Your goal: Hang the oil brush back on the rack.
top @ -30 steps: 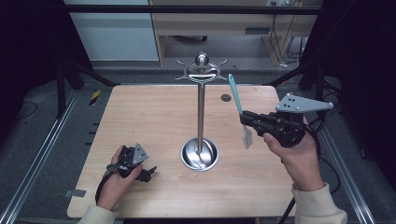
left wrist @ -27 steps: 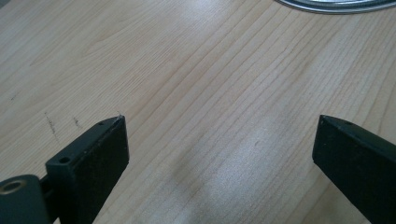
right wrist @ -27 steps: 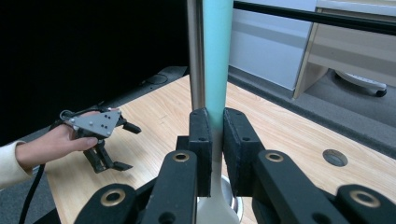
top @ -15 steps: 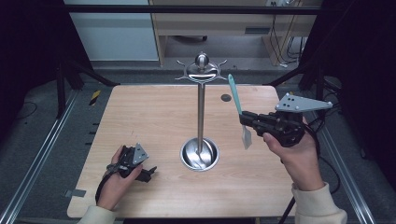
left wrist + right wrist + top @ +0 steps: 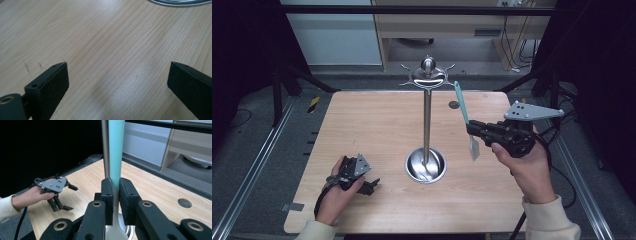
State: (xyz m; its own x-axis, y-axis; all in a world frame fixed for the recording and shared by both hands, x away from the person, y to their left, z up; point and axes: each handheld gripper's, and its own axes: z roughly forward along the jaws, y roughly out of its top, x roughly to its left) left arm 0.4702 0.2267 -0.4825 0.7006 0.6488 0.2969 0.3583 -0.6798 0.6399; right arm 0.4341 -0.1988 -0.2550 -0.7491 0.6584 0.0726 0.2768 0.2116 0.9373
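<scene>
- Lower left of the high view: the left gripper [image 5: 371, 186] rests low on the wooden table [image 5: 377, 125], held by the person's left hand [image 5: 334, 192]. In the left gripper view its jaws stand wide apart over bare wood with nothing between them.
- Lower centre of the high view: the round steel base [image 5: 426, 165] of the utensil stand sits on the table, and its thin pole [image 5: 427, 120] rises to a ring of hooks [image 5: 428, 75] at upper centre.
- Right of centre: the right gripper [image 5: 473, 131], held by the person's right hand [image 5: 524, 165], is pinched on a teal-handled spatula [image 5: 462, 107], lifted off the table just beside the pole.
- In the right gripper view the jaws press on the spatula where the teal handle [image 5: 116, 150] meets the pale blade.
- Handling, as a judgement: the spatula looks light, its handle stiff and smooth, the blade probably flexible. A grip on the handle near the blade is steady, though a smooth handle could pivot between flat pads.
- Hard to make out: the handle's top is cut off at the upper edge of the right gripper view, so any hanging hole cannot be seen there, and it is too small to tell in the high view. The blade is cut off at the lower edge.
</scene>
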